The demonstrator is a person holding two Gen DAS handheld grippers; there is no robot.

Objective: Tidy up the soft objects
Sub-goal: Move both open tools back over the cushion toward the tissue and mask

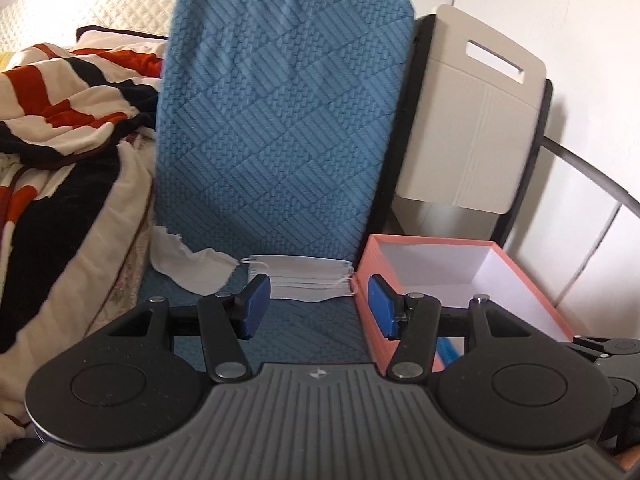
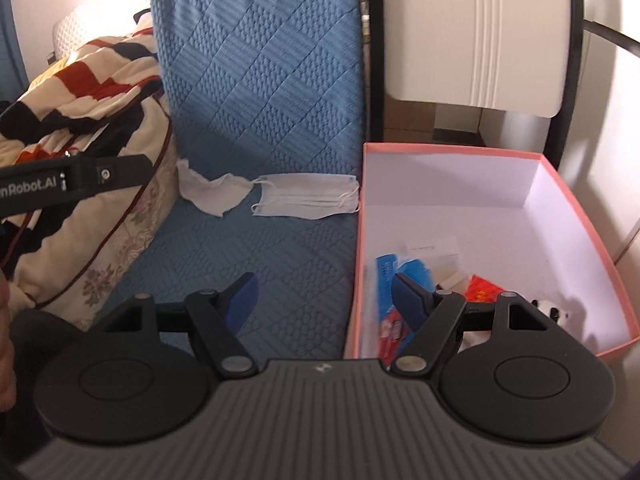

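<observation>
A white face mask (image 1: pixel 306 282) (image 2: pixel 310 198) lies flat on the blue quilted seat (image 2: pixel 248 276), against the backrest. A crumpled white cloth (image 1: pixel 188 266) (image 2: pixel 210 194) lies just left of it. To the right stands an open pink box (image 1: pixel 366 280) (image 2: pixel 452 148) holding a blue-and-red packet (image 2: pixel 386 276), a red packet (image 2: pixel 484 292), a white card and a small panda toy (image 2: pixel 554 308). My left gripper (image 1: pixel 318 306) is open just short of the mask, nothing between its fingers. My right gripper (image 2: pixel 324 300) is open and empty, its right finger over the box's left wall.
A red, black and cream blanket (image 1: pixel 60 120) (image 2: pixel 80 92) is heaped on the left. The blue backrest (image 1: pixel 280 100) rises behind the mask. A white panel with a slot (image 1: pixel 476 112) and a black frame stand behind the box. Part of the left gripper (image 2: pixel 68 184) crosses the right wrist view.
</observation>
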